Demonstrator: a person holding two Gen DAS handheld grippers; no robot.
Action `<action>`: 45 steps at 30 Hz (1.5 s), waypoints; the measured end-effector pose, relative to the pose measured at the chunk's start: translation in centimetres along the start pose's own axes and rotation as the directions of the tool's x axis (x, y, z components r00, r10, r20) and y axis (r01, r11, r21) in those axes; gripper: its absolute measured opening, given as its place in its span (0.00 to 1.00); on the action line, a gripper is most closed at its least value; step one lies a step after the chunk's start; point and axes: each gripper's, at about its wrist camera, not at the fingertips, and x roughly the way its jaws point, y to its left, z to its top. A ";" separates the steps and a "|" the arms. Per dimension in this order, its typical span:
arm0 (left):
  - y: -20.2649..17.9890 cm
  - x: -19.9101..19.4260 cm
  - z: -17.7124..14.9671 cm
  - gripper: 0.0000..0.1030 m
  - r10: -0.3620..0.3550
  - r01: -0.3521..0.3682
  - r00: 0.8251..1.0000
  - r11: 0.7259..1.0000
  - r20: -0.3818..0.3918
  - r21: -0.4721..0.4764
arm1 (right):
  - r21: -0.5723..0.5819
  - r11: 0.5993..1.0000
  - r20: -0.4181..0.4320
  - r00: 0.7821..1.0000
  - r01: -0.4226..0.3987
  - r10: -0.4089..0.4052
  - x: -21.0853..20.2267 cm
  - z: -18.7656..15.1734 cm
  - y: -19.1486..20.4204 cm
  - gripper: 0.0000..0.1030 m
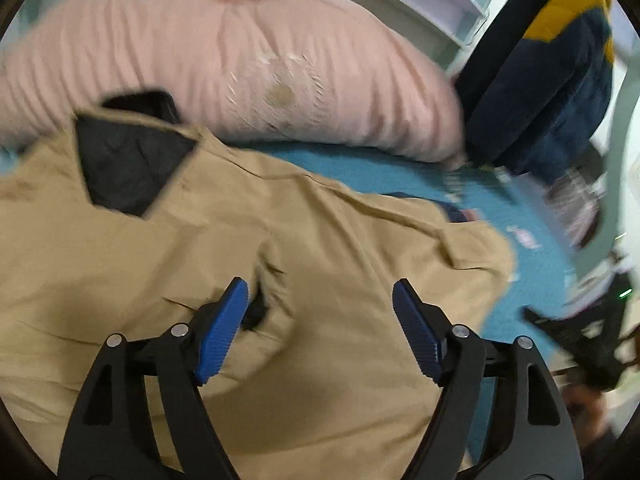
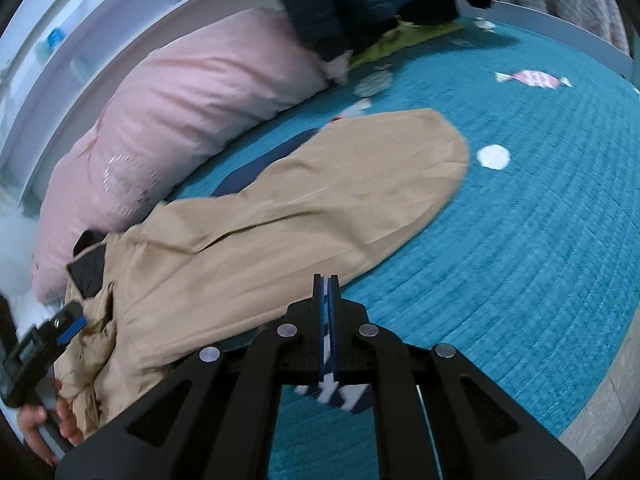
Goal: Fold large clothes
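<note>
A tan jacket with a dark quilted lining lies spread on a teal bedspread. My left gripper is open and hovers just above the jacket's middle, holding nothing. In the right wrist view the jacket stretches away to the upper right. My right gripper is shut near the jacket's near edge, with a small navy and white patterned piece of cloth showing between its pads. The left gripper shows at the jacket's left end.
A large pink pillow lies behind the jacket, also in the right wrist view. A dark navy and yellow garment is piled at the bed's far right. White shelving runs behind the bed. The bedspread extends right.
</note>
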 end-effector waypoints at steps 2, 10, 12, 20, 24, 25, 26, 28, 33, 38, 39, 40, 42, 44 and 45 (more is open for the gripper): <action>-0.6 1.6 -0.6 0.74 0.093 -0.089 0.994 0.994 -0.060 0.056 | 0.053 0.999 0.002 1.000 0.006 -0.006 0.2 0.5 -1.3 0.04; 0.6 5.3 -3.5 0.73 0.117 -0.101 0.975 0.991 -0.188 0.091 | 0.238 0.971 0.021 0.999 0.025 -0.031 2.3 3.5 -6.4 0.16; 0.7 5.4 -3.5 0.73 0.116 -0.099 0.975 0.990 -0.190 0.098 | 0.307 0.952 0.021 1.000 -0.004 -0.003 3.2 4.1 -7.7 0.22; 0.7 5.6 -3.6 0.73 0.117 -0.098 0.975 0.989 -0.189 0.110 | 0.445 0.893 0.004 0.998 -0.058 0.063 6.3 5.3 -10.9 0.33; 0.8 5.5 -3.6 0.73 0.119 -0.099 0.976 0.989 -0.184 0.113 | 0.499 0.856 0.041 0.991 -0.134 0.131 7.0 5.5 -12.0 0.37; 0.7 5.5 -3.6 0.73 0.119 -0.099 0.975 0.989 -0.185 0.114 | 0.508 0.850 0.041 0.990 -0.139 0.138 7.2 5.6 -12.3 0.37; 0.7 5.6 -3.5 0.73 0.119 -0.099 0.975 0.989 -0.188 0.114 | 0.509 0.850 0.032 0.990 -0.135 0.138 7.4 5.7 -12.4 0.37; 0.8 5.7 -3.4 0.73 0.116 -0.095 0.974 0.989 -0.193 0.117 | 0.503 0.853 0.016 0.989 -0.138 0.150 8.2 6.0 -12.5 0.30; 1.0 5.7 -3.1 0.73 0.099 -0.078 0.976 0.991 -0.196 0.111 | 0.324 0.941 0.079 0.994 -0.098 0.076 5.9 7.2 -9.4 0.06; 1.5 4.7 -2.4 0.77 0.026 -0.012 0.979 0.998 -0.201 0.068 | 0.128 0.982 0.201 0.973 -0.142 0.115 1.0 8.0 -2.9 0.05; 1.6 4.5 -2.3 0.77 0.006 0.004 0.980 0.999 -0.198 0.050 | 0.102 0.981 0.216 0.967 -0.163 0.138 0.4 8.1 -1.7 0.05; 1.9 3.9 -2.1 0.77 -0.027 0.032 0.982 0.999 -0.189 0.019 | 0.075 0.980 0.232 0.959 -0.186 0.165 -0.3 8.2 -0.3 0.05; 2.3 2.7 -1.6 0.77 -0.075 0.072 0.984 0.997 -0.164 -0.025 | 0.027 0.974 0.241 0.947 -0.225 0.212 -1.4 8.3 2.2 0.05; 3.1 1.0 -1.2 0.78 -0.131 0.122 0.984 0.990 -0.124 -0.073 | -0.039 0.965 0.242 0.935 -0.259 0.260 -2.5 8.2 5.3 0.05; 3.4 0.1 -1.0 0.80 -0.141 0.131 0.984 0.987 -0.105 -0.089 | -0.065 0.961 0.239 0.931 -0.267 0.275 -3.0 8.0 6.4 0.05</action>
